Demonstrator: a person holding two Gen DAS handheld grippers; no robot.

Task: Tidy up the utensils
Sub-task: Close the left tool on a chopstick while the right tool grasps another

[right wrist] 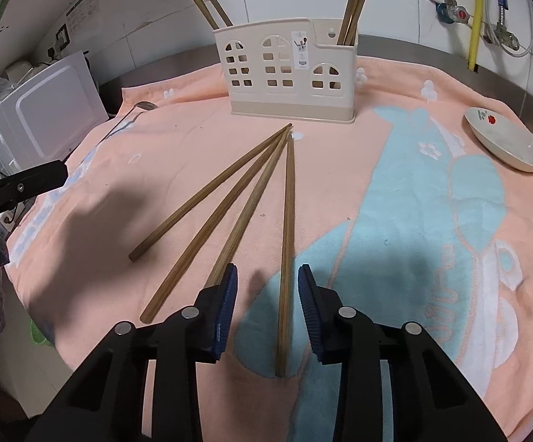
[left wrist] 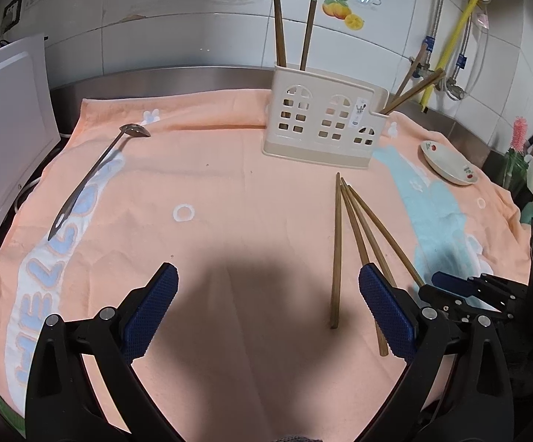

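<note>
The right gripper [right wrist: 267,276] has its claw half open around one wooden chopstick [right wrist: 287,228] on the peach towel [right wrist: 340,169], not pinching it, while the left gripper [left wrist: 266,280] gapes wide over bare towel.

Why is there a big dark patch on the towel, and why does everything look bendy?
Left wrist view: the dark patch on the towel is a shadow falling ahead of the left gripper. Right wrist view: softer shadows lie beside the chopsticks by the right gripper. Both views: the fisheye lens curves edges, darkens corners; the picture stays sharp.
</note>
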